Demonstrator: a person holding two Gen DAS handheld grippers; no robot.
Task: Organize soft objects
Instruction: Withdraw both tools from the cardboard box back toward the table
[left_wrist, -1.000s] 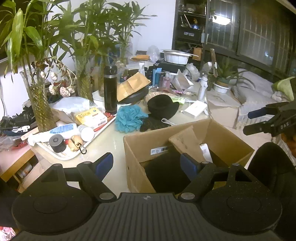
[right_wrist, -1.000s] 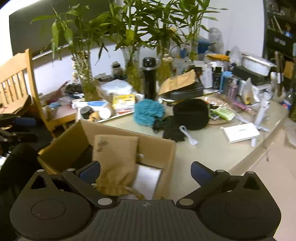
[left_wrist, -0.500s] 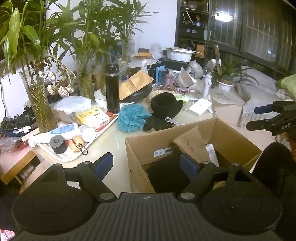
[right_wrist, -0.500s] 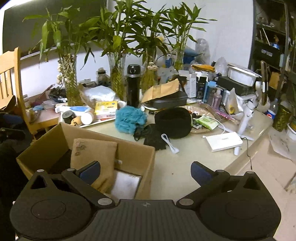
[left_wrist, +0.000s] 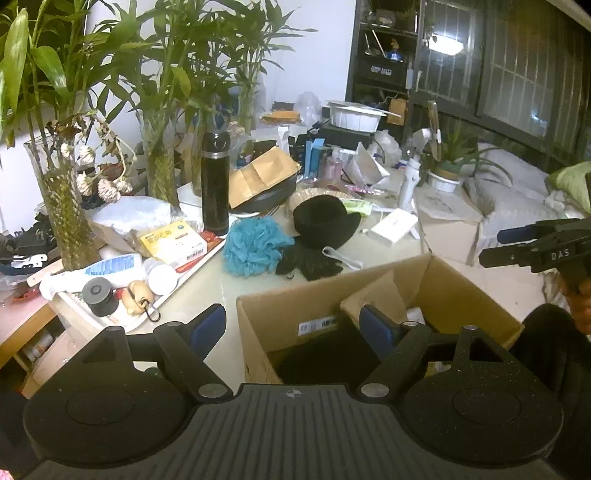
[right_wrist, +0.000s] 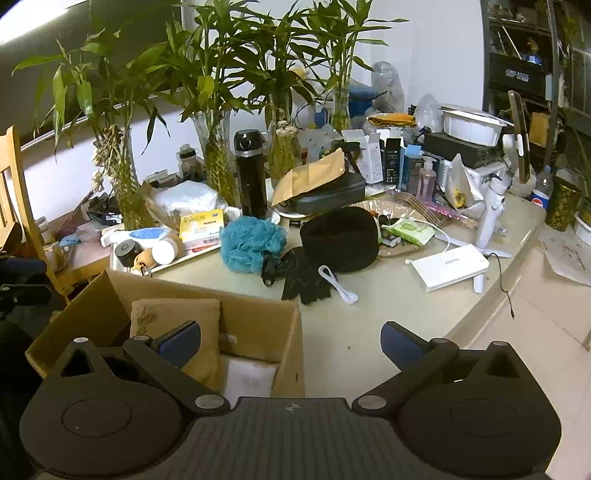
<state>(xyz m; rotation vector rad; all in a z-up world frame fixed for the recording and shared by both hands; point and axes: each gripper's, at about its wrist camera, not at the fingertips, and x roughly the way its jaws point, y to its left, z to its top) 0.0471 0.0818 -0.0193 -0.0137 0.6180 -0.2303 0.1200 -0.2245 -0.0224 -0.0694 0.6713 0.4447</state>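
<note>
An open cardboard box (left_wrist: 332, 295) (right_wrist: 258, 317) stands at the table's near edge with a tan cloth pouch (right_wrist: 177, 317) (left_wrist: 380, 295) and a dark item inside. Behind it lie a blue mesh bath sponge (left_wrist: 255, 243) (right_wrist: 251, 243), a black hat (left_wrist: 325, 221) (right_wrist: 343, 236) and black gloves (left_wrist: 310, 262) (right_wrist: 303, 277). My left gripper (left_wrist: 295, 328) is open and empty over the box's near left corner. My right gripper (right_wrist: 291, 339) is open and empty over the box's right end; it also shows at the right of the left wrist view (left_wrist: 532, 245).
A white tray (left_wrist: 177, 288) of bottles and a yellow box sits left. A black flask (left_wrist: 214, 184), bamboo vases (left_wrist: 66, 221), a white flat box (right_wrist: 448, 266), a white strap (right_wrist: 338, 282) and much clutter fill the back. A wooden chair (right_wrist: 14, 206) stands left.
Both grippers have risen and drawn back a little from the box, so more of the table shows. Both stay open and empty.
</note>
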